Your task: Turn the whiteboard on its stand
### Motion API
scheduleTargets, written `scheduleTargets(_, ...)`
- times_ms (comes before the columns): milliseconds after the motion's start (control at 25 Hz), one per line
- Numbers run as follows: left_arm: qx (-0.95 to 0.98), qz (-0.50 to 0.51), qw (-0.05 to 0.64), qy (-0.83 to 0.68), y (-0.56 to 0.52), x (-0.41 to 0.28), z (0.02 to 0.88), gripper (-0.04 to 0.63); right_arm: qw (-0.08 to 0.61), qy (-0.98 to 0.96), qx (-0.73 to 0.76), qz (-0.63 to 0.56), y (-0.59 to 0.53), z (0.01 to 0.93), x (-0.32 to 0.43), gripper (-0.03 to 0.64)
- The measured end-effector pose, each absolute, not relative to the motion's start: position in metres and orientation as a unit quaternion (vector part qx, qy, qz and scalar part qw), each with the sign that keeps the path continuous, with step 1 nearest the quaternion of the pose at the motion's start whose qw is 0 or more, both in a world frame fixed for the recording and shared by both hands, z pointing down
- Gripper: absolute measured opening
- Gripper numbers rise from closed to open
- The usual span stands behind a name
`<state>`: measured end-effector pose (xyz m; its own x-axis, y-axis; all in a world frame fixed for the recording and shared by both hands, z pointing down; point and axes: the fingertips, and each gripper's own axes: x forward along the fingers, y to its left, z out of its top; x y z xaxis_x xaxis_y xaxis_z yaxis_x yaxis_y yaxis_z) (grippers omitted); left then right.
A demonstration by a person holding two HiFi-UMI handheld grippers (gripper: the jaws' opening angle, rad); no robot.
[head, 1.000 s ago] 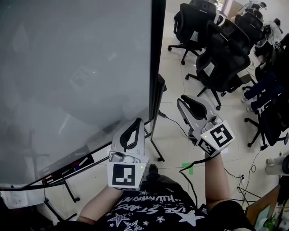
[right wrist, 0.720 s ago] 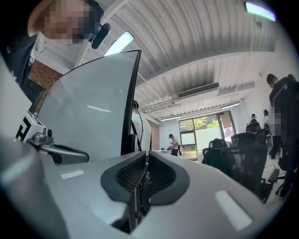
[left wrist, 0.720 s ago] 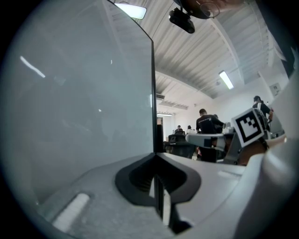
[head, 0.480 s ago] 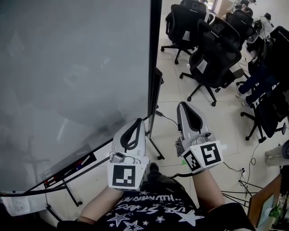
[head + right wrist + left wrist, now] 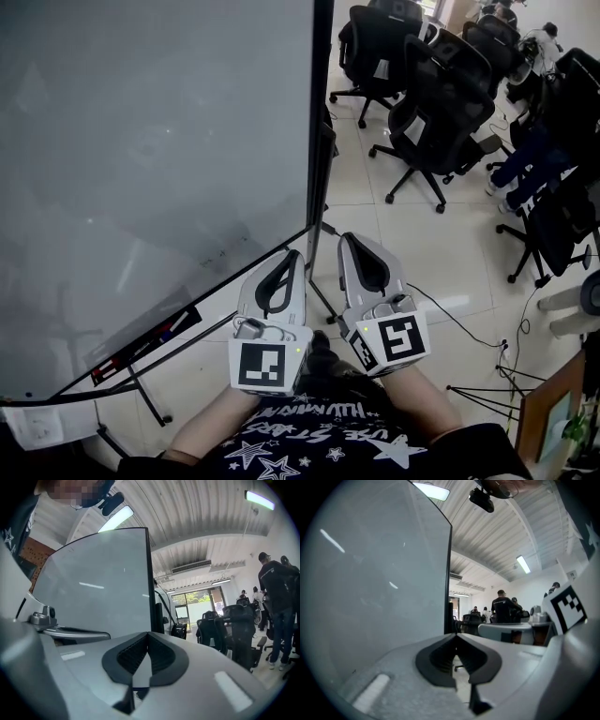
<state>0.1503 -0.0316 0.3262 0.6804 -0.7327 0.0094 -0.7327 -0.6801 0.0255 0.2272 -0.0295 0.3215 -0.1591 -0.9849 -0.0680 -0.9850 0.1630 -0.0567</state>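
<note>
Two grippers: left gripper (image 5: 292, 253), right gripper (image 5: 348, 238), side by side
Jaws: both pairs pressed together, empty
Whiteboard (image 5: 159, 159): upright, just beyond grippers
Chairs (image 5: 441, 103): right

Several black office chairs (image 5: 441, 112) stand close together on the pale tiled floor (image 5: 459, 253). A thin black cable (image 5: 436, 305) lies across the tiles. Far behind, a person in a dark shirt (image 5: 502, 609) stands under a long ceiling lamp (image 5: 523, 564).
</note>
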Motion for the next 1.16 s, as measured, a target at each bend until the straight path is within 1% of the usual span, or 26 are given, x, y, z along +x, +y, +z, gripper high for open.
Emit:
scheduleTargets(240, 0.920, 0.000, 0.014, -0.392, -0.020, 0.150, 0.328, 0.003, 0.041, 0.756, -0.653, -0.017, -0.019, 0.332, 0.225, 0.008)
scheduleTargets(1160, 0.924, -0.017, 0.019, -0.382, -0.016, 0.138, 0.321, 0.003, 0.020, 0.751, -0.660, -0.006, -0.006, 0.332, 0.205, 0.008)
